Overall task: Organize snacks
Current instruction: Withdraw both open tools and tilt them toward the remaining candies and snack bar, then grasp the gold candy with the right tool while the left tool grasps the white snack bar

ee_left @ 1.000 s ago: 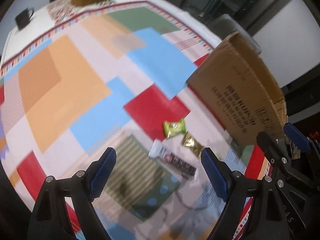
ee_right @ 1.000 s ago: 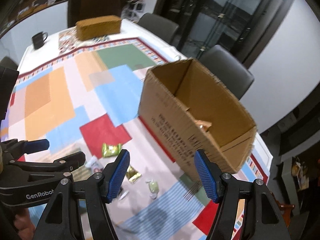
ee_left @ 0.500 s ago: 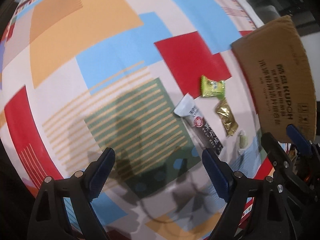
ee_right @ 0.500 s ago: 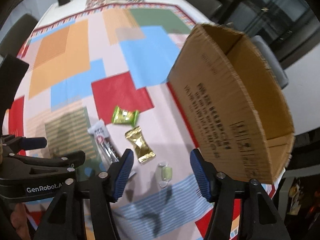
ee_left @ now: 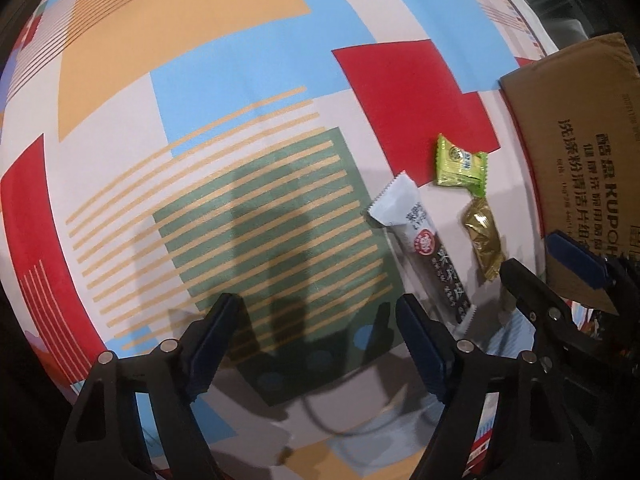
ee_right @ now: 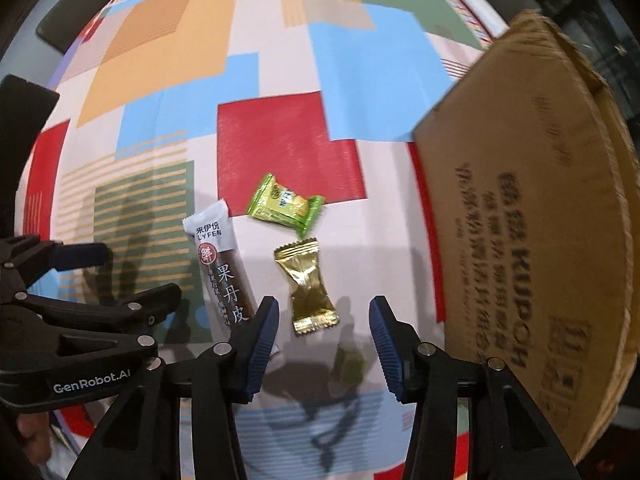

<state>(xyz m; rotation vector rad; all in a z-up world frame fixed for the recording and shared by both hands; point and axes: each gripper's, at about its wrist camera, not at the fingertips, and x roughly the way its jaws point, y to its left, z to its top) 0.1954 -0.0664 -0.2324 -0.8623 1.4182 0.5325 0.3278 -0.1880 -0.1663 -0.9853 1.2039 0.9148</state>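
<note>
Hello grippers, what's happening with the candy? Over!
Right gripper open, jaws just closing, above small green candy. Left gripper open, empty. Three wrapped snacks on tablecloth beside cardboard box. Nothing blocking.

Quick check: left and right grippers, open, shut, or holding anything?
Left gripper: open, empty, jaws just closing a little.
Right gripper: open, holding nothing, jaws just closing above a small green candy.

Green candy (ee_right: 285,205), gold candy (ee_right: 309,287), multicoloured patchwork tablecloth (ee_right: 168,60), brown box (ee_right: 532,216)

Blk gripper (ee_right: 322,332) — blue ribbed pads (ee_right: 262,344)
</note>
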